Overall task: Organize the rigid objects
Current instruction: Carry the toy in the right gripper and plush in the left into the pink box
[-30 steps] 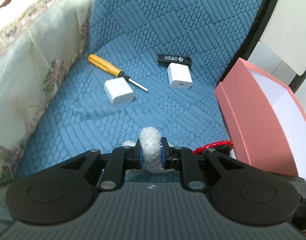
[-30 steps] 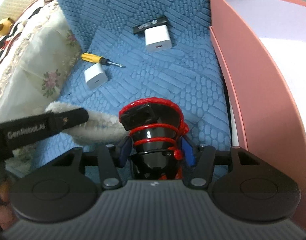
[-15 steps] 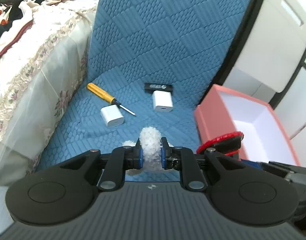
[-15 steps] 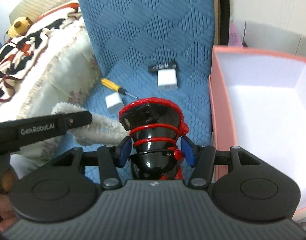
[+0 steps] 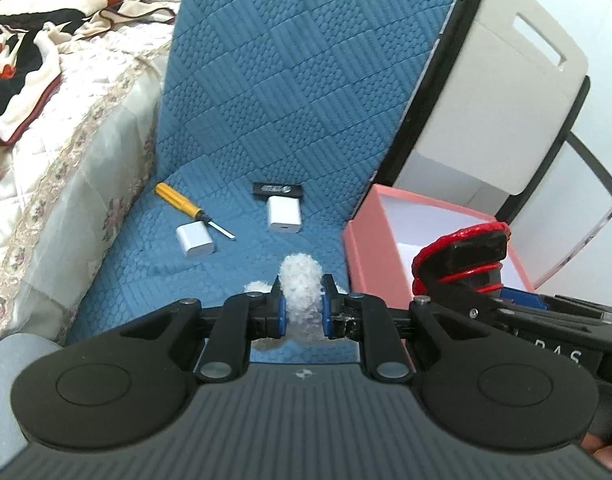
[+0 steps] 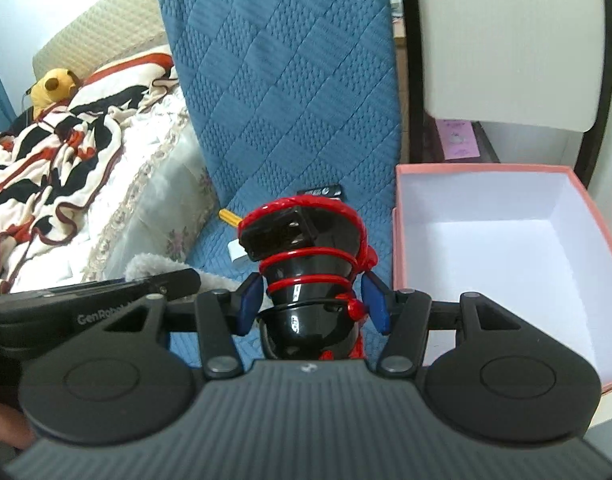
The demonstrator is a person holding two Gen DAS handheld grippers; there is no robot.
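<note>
My left gripper (image 5: 301,312) is shut on a white fluffy item (image 5: 299,288), held above the blue quilted seat (image 5: 225,248). My right gripper (image 6: 312,300) is shut on a black toy with red spiral trim (image 6: 306,248), held beside the open pink box (image 6: 506,248); the toy also shows in the left wrist view (image 5: 462,256). On the seat lie a yellow-handled screwdriver (image 5: 181,202), a white charger (image 5: 195,239), a second white charger (image 5: 284,214) and a black stick (image 5: 277,190).
The pink box (image 5: 370,248) stands at the seat's right edge, white inside. A bed with floral cover (image 5: 65,152) and patterned blanket (image 6: 45,176) lies left. A white cabinet (image 5: 486,100) with black frame stands behind the box.
Both grippers have risen and pulled back from the seat, each keeping its hold. The seat objects look smaller and farther; the box interior has come into view.
</note>
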